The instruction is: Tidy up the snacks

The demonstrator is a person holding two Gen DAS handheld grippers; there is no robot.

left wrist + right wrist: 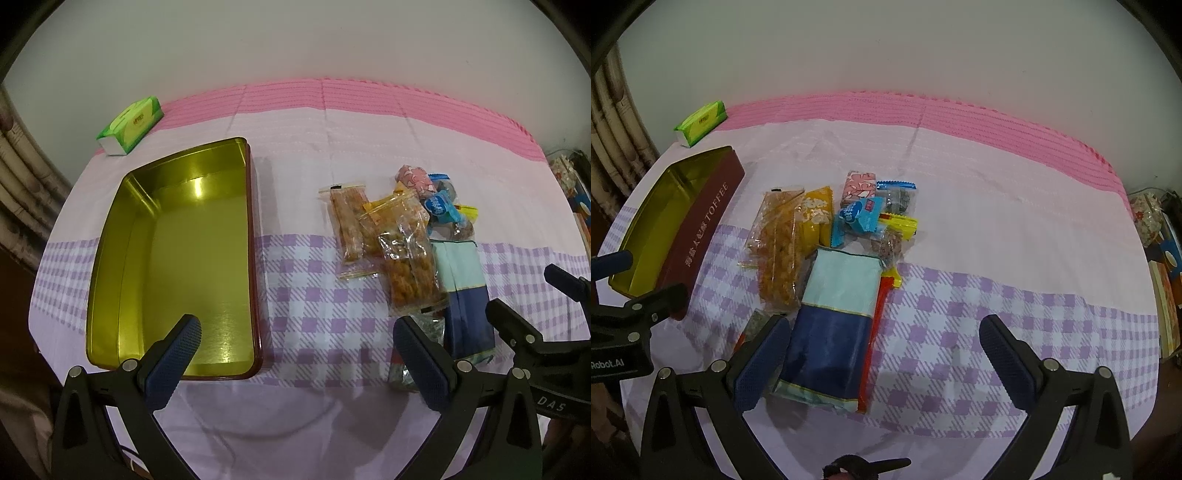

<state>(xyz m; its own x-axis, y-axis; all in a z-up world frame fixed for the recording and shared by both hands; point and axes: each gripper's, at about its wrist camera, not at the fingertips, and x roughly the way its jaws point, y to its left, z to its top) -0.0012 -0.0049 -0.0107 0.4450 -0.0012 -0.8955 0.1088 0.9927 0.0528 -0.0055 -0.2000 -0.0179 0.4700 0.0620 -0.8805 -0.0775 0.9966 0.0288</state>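
Snacks in crinkly clear, orange, blue and pink wrappers (827,236) lie heaped just beyond my right tongs (884,356), which I see spread wide and empty, the left pad beside a long dark-blue and pale-teal foil pouch (834,325) whose long axis runs away from me, teal end farthest. My left tongs (297,356) are also wide and empty, hovering over the near edge of the open rectangular gold-lined maroon tin (177,258), which sits lengthwise away from me on the pink and lilac checked tabletop (314,295). I judge nothing is done yet: the tin is bare and every snack remains beside it.
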